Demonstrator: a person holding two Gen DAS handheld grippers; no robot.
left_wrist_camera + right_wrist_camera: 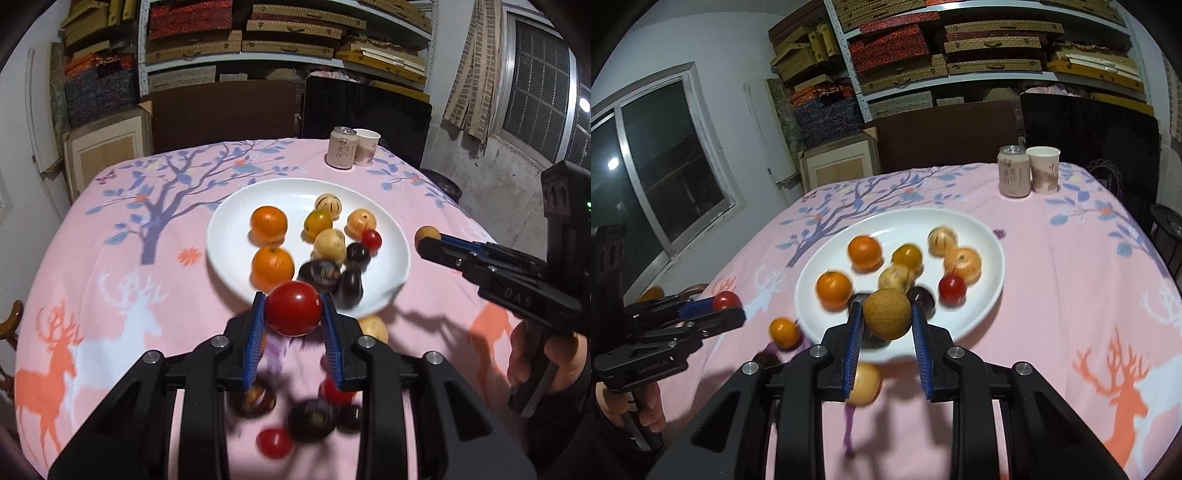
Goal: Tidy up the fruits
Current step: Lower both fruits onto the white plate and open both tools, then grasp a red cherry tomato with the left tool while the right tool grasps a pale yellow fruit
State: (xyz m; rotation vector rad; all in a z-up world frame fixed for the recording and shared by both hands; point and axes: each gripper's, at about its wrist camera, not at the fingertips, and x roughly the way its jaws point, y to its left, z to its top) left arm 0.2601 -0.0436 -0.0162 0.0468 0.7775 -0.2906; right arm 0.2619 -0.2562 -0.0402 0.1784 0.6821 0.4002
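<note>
Red tomato [293, 313] clamped between blue pads of left hand-held gripper [293, 314], raised above near rim of white plate [229, 236]. Brown round fruit [887, 314] pinched in right hand-held gripper [887, 314], jaws closed on it, above same rim. Plate on pink counter [1071, 277] holds oranges, yellow, dark fruits. Loose fruits on counter below grippers.

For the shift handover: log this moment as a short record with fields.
left claw: shut on red tomato
right claw: shut on brown round fruit
white plate: holds two oranges, pale, yellow, dark and small red fruits
loose on tablecloth: several small fruits near the plate's near edge
far side: can beside paper cup
</note>
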